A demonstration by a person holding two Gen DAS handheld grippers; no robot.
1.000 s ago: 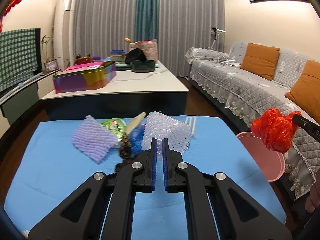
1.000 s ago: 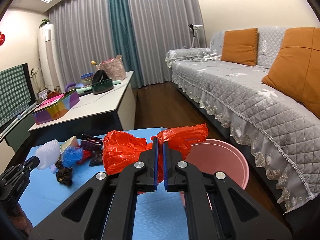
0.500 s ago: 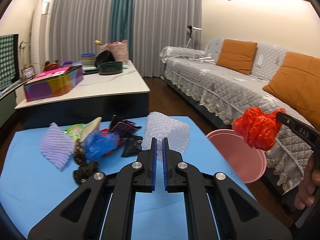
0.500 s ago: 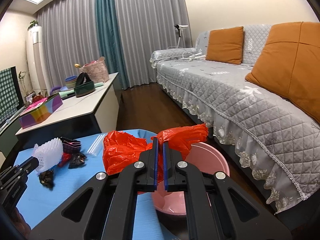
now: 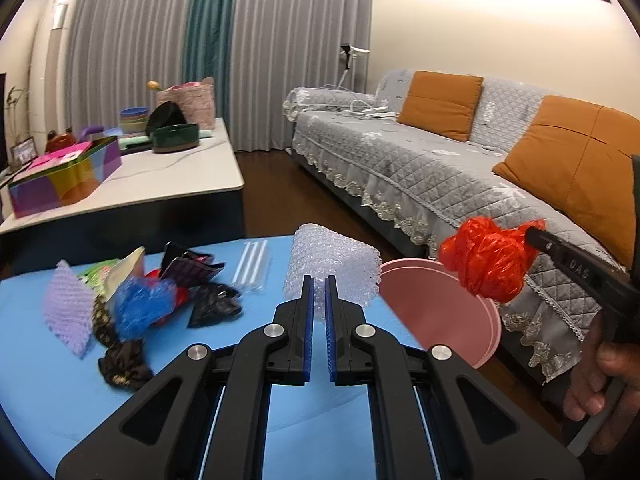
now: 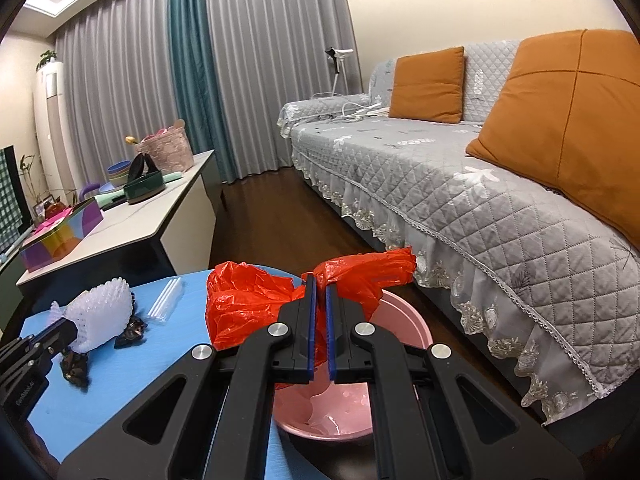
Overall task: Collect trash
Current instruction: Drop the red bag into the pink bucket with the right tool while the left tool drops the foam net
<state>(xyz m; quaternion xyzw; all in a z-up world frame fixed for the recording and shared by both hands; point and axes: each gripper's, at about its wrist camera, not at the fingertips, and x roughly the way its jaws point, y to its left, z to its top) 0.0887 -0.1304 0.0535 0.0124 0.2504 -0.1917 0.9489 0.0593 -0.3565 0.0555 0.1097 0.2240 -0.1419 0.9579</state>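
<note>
My left gripper (image 5: pixel 318 280) is shut on a clear bubble wrap piece (image 5: pixel 334 266), held above the blue table (image 5: pixel 48 380) near its right edge. My right gripper (image 6: pixel 319 280) is shut on a crumpled red plastic bag (image 6: pixel 248 300), which hangs over the pink bin (image 6: pixel 404 320) beside the table. The left wrist view shows the same red bag (image 5: pixel 488 260) above the pink bin (image 5: pixel 440 304). Loose trash stays on the table: a purple foam net (image 5: pixel 66 312), a blue plastic wad (image 5: pixel 140 304), dark wrappers (image 5: pixel 212 304) and clear straws (image 5: pixel 252 264).
A grey quilted sofa (image 5: pixel 420 172) with orange cushions (image 5: pixel 440 104) runs along the right, close behind the bin. A white coffee table (image 5: pixel 160 184) with a colourful box (image 5: pixel 64 180) and bowls stands beyond the blue table. A hand (image 5: pixel 600 384) grips the right tool.
Both grippers have swung to the right, each with its load. The red bag now hangs over the pink bin, and the bubble wrap has come closer to the bin's edge.
</note>
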